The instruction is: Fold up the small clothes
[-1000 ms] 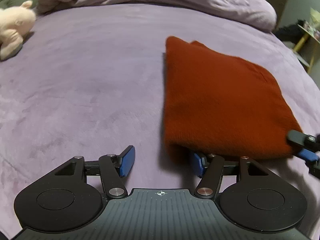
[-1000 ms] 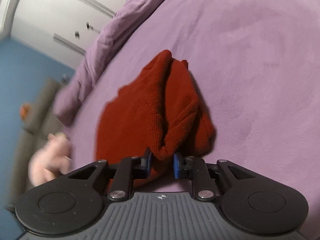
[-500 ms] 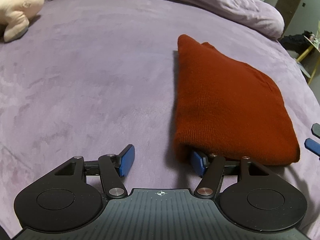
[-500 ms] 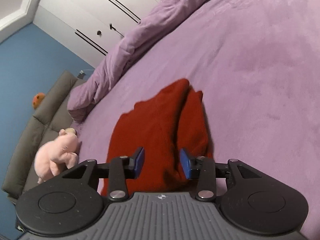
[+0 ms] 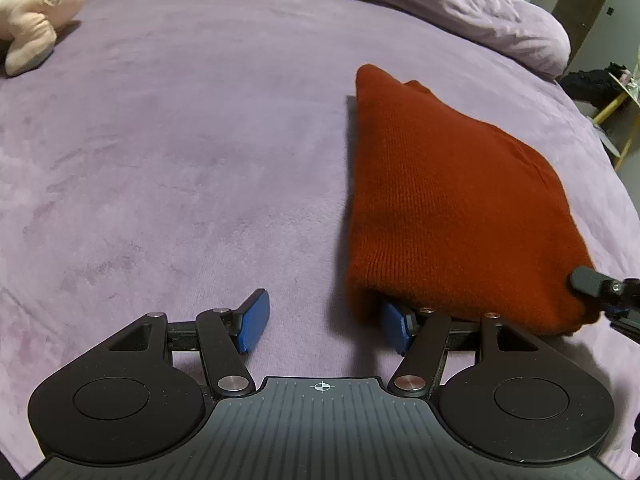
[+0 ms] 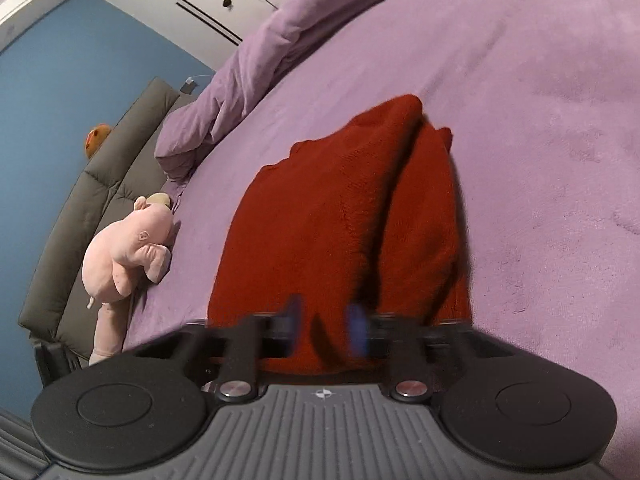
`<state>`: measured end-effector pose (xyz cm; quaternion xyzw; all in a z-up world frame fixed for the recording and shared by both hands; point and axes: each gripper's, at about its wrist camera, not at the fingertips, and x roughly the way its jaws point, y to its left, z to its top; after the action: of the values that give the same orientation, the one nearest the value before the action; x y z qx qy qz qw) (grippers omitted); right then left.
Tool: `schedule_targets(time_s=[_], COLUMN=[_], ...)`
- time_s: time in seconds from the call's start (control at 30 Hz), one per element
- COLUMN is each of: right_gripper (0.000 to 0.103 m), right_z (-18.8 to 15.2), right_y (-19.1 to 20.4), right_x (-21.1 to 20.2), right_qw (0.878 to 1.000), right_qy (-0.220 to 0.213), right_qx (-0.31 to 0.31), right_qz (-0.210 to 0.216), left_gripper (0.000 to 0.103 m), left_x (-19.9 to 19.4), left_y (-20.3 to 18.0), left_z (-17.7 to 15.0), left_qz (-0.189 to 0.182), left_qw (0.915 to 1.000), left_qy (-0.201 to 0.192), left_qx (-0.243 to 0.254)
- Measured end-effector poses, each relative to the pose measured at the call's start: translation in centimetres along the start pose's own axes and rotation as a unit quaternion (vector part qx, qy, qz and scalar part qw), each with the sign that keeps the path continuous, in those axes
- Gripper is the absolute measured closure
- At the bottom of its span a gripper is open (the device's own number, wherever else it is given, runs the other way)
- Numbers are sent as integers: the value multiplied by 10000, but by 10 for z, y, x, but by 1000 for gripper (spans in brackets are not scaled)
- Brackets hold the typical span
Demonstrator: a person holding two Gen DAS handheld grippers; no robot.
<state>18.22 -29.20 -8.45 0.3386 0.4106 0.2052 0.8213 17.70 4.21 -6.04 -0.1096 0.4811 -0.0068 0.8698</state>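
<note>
A folded rust-red knit garment [image 5: 452,208] lies on the purple bedspread [image 5: 180,140]. My left gripper [image 5: 324,324] is open at the garment's near left corner; its right finger [image 5: 394,326] is tucked under the fabric edge, its left finger [image 5: 254,320] rests on bare bedspread. In the right wrist view the garment [image 6: 340,216] lies just ahead of my right gripper [image 6: 326,326], whose blurred jaws stand apart over the near edge, holding nothing. The right gripper's tip also shows in the left wrist view [image 5: 600,284] at the garment's right corner.
A pink plush toy [image 6: 128,252] lies at the bed's edge, also in the left wrist view [image 5: 32,20]. A bunched purple duvet [image 5: 400,4] lies along the far side. A grey sofa [image 6: 100,184] stands by the blue wall.
My right gripper let go of the garment's bunched corner, opened and drew back; the corner dropped flat. My left gripper stayed open at the near left corner.
</note>
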Motion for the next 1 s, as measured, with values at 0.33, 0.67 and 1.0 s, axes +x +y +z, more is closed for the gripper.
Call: schedule_targets(time_s=[0.33, 0.67, 1.0], right_gripper=[95, 94, 95], right_z=[-10, -29, -36], right_y=[28, 62, 78], right_x=[-14, 0, 27], right_qw=[9785, 9775, 9467], right_qy=[-362, -344, 734], right_qx=[-765, -1039, -1286], right_qz=[-1882, -1804, -2862], left_gripper=[40, 39, 36], left_x=[-24, -14, 5], left_y=[16, -7, -27], left_z=[1, 13, -1], left_qz=[326, -167, 410], left_qw=[9991, 9998, 9941], left_qy=[-24, -33, 539], left_qx=[-259, -76, 843])
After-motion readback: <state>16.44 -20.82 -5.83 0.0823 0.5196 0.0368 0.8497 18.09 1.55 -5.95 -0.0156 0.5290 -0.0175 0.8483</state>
